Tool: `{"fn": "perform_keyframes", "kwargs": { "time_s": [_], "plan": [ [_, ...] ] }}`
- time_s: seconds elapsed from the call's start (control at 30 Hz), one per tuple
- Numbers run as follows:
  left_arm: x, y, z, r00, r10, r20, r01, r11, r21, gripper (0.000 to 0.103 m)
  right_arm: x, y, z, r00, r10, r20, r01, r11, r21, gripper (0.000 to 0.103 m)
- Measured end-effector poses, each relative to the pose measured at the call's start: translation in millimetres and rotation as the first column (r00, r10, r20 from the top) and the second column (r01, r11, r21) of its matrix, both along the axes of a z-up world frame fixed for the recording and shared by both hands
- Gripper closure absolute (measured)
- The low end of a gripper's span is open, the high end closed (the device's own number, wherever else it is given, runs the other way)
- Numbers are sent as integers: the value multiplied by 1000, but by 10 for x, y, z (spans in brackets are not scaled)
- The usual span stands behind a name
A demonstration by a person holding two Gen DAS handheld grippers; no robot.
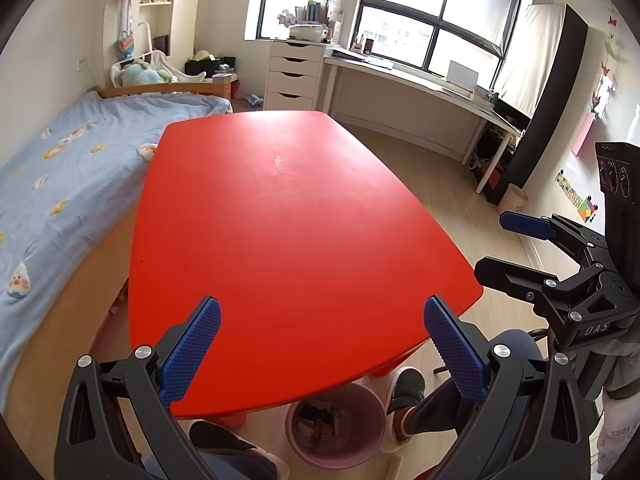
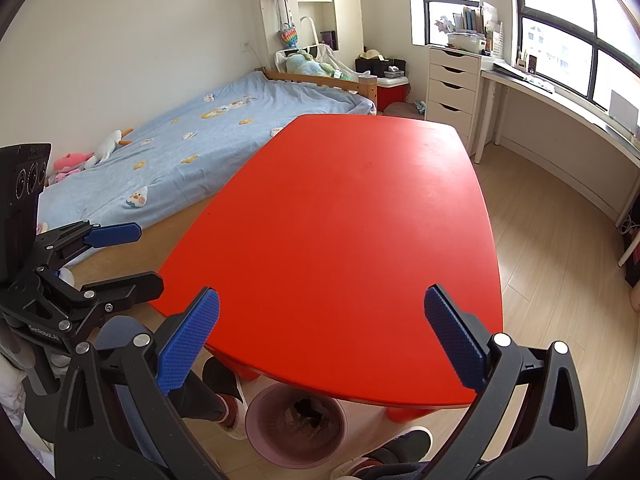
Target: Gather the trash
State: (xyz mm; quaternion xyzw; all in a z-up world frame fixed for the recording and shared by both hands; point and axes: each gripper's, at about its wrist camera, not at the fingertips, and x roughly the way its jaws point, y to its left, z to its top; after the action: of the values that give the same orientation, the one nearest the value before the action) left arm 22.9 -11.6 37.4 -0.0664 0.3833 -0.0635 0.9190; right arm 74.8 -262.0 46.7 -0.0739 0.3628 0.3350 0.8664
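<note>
A red table (image 1: 288, 220) fills the middle of both views (image 2: 348, 232); its top shows no trash. A pink waste bin (image 1: 335, 426) with dark scraps inside stands on the floor under the near table edge, also in the right wrist view (image 2: 296, 424). My left gripper (image 1: 320, 344) is open and empty above the near edge. My right gripper (image 2: 320, 340) is open and empty too. Each gripper shows in the other's view, the right one (image 1: 500, 240) off the table's right side, the left one (image 2: 148, 254) off its left side.
A bed with a blue cover (image 1: 60, 168) runs along the table's left side. A white drawer unit (image 1: 294, 76) and a long desk (image 1: 420, 80) stand under the windows. The person's feet (image 1: 404, 396) flank the bin. Wood floor (image 2: 560, 260) lies right of the table.
</note>
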Motion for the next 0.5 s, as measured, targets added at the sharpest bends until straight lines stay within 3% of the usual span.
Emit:
{"fn": "perform_keyframes", "kwargs": {
  "time_s": [0.5],
  "plan": [
    [7,-15,-35,1000,-6,-1,6,1000,3,6,5,-9,-12,1000,-1,-2,1,1000,-1,3]
  ]
}}
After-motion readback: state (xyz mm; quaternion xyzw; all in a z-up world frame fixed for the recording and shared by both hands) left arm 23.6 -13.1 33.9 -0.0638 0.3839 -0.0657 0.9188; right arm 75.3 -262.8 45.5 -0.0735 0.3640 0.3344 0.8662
